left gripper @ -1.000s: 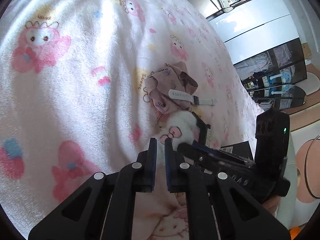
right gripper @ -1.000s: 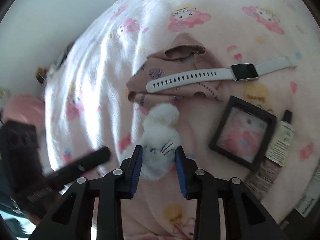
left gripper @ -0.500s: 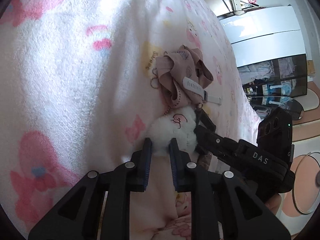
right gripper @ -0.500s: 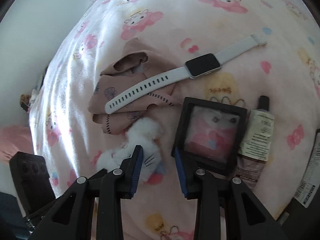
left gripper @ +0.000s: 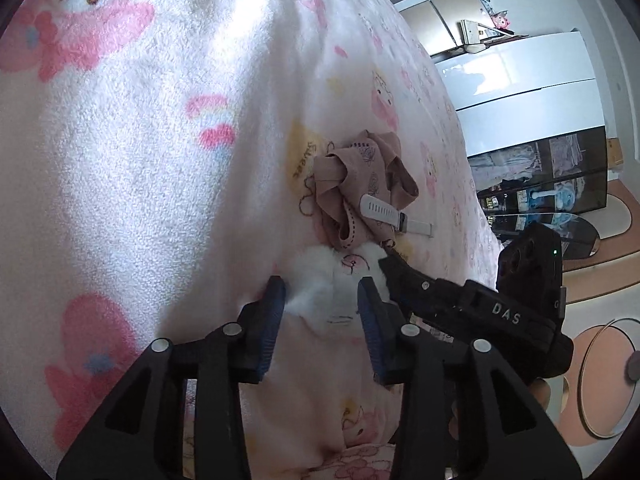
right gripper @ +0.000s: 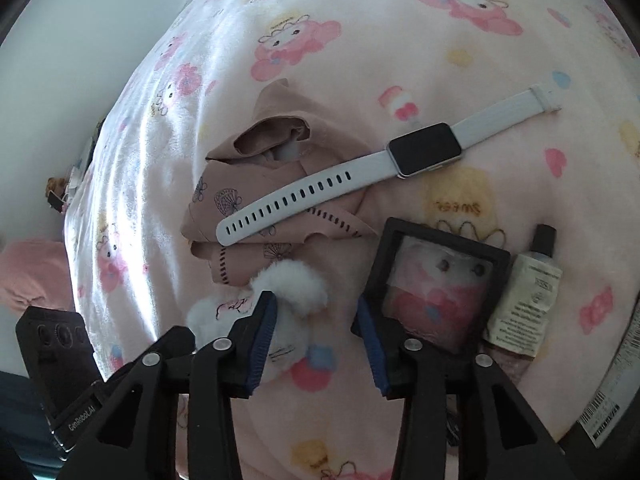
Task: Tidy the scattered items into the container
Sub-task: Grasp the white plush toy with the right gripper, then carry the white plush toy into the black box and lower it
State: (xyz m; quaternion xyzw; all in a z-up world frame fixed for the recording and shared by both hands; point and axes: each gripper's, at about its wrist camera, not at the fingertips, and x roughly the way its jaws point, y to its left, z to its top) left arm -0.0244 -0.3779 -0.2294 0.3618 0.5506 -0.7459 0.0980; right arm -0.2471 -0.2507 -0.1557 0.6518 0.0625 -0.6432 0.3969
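Crowding is the risk: on the blanket [right gripper: 360, 40], near its lower edge, the left gripper [left gripper: 322, 304] straddles the white plush toy [left gripper: 332, 288], unclenched, while the right gripper [right gripper: 316, 320], also spread, hovers alongside; both closing could collide or snag the tan cloth [right gripper: 280, 168].

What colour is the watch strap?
White; the watch strap shows best in the right wrist view.

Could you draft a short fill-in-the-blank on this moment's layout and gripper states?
1. The white watch has its strap lying across the crumpled ____ cloth.
2. The left hand-held gripper straddles the fluffy ____ plush toy.
3. The tube lies beside the black ____.

Missing words: brown; white; frame
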